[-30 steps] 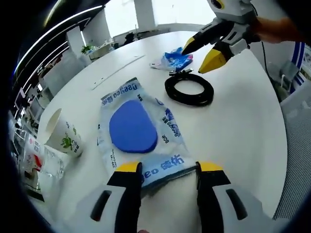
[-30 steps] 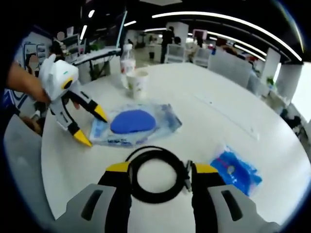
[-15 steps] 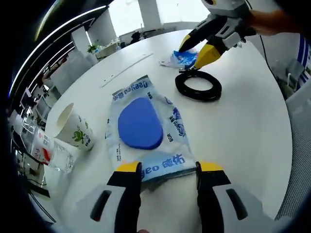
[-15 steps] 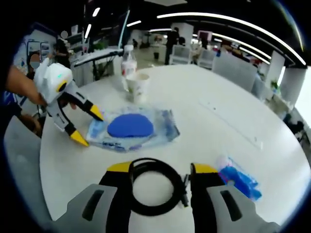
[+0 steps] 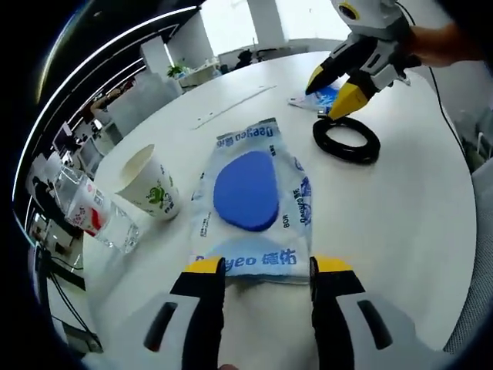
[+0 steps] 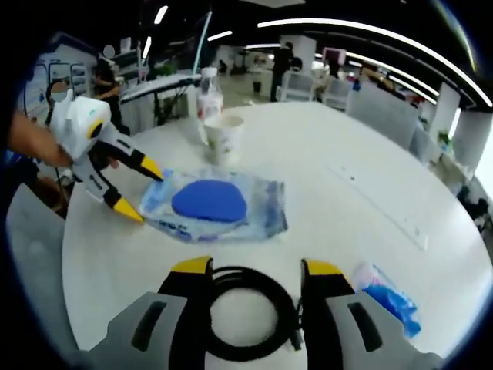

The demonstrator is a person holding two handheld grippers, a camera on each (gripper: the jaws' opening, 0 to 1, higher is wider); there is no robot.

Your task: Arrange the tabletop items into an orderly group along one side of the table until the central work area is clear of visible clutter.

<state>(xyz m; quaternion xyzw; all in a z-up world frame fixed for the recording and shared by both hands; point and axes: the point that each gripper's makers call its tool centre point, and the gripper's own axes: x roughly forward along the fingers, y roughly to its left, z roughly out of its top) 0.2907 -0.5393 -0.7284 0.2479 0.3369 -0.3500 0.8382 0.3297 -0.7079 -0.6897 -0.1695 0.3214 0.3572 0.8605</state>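
On the white table point(image 5: 400, 208), the left hand-held gripper point(image 5: 266, 271) sits wide open straddling the near edge of the clear packet with the blue pad point(image 5: 248, 190), paper cup point(image 5: 150, 182) beside it, while further off the right hand-held gripper point(image 6: 248, 271) gapes around the black cable coil point(image 6: 246, 312), gripping nothing.

We look from opposite ends of the white table point(image 5: 400, 208), low and close. Both views share the blue-padded packet point(image 5: 250, 204) point(image 6: 216, 204).
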